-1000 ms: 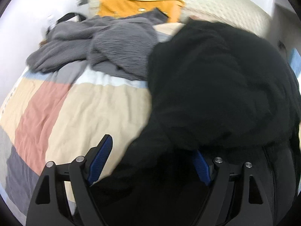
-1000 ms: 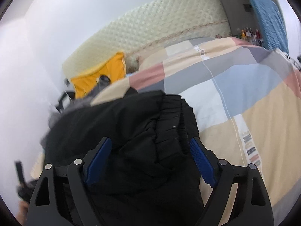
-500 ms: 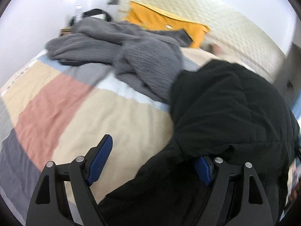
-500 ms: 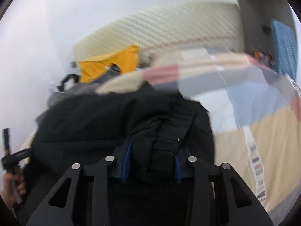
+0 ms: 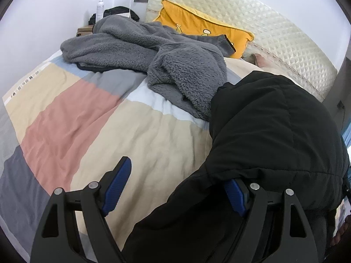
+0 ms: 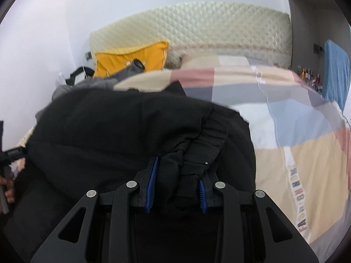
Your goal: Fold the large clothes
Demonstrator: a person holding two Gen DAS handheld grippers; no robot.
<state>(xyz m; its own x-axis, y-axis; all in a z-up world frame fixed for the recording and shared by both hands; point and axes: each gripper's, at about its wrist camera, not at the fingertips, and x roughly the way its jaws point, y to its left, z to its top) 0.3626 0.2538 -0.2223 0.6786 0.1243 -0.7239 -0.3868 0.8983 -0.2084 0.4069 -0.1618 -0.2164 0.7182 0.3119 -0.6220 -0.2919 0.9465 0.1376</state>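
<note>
A large black padded jacket (image 5: 274, 131) lies bunched on the patchwork bed cover (image 5: 87, 120). It fills the right of the left wrist view and the lower left of the right wrist view (image 6: 120, 131). My left gripper (image 5: 177, 188) is open, its right finger under a fold of the jacket, its left finger over bare cover. My right gripper (image 6: 176, 188) is shut on a gathered fold of the black jacket. A grey fleece garment (image 5: 153, 54) lies heaped farther up the bed.
A yellow pillow (image 5: 204, 26) leans on the quilted cream headboard (image 5: 274, 32). A bedside table with a bottle (image 5: 99, 8) and black bag stands at far left. A blue towel (image 6: 335, 70) hangs at the right. The person's hand (image 6: 7, 186) shows at left.
My right gripper closed from wide open onto a fold of the black jacket. The left gripper stayed open and swung left, so more bed cover and the grey fleece show.
</note>
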